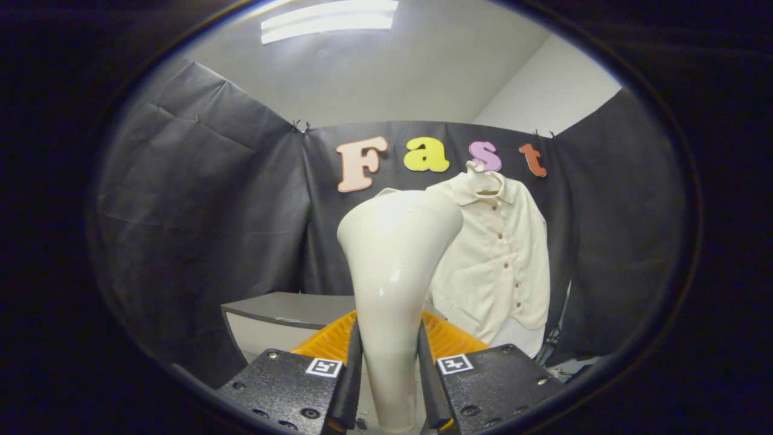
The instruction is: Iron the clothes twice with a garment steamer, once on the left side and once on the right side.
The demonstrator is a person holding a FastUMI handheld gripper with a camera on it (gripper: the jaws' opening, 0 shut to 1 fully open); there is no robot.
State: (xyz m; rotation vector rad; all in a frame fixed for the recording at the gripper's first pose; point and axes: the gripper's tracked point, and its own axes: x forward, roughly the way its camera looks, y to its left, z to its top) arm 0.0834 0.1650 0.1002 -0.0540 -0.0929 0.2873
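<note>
A cream garment steamer [395, 272] stands upright between the fingers, its handle pinched by both and its wide head rising above them. My gripper [389, 362] is shut on that handle. Beyond the steamer and a little to its right, a cream button-up shirt [498, 260] hangs on a hanger against the black cloth wall, its front facing me. The steamer's head covers the shirt's left shoulder and sleeve. The head is apart from the cloth, well short of it.
A grey table [284, 308] sits low behind the fingers to the left of the steamer. Black cloth walls [199, 211] close the booth on the left, back and right. A dark stand or cord [558, 329] runs down below the shirt's right hem.
</note>
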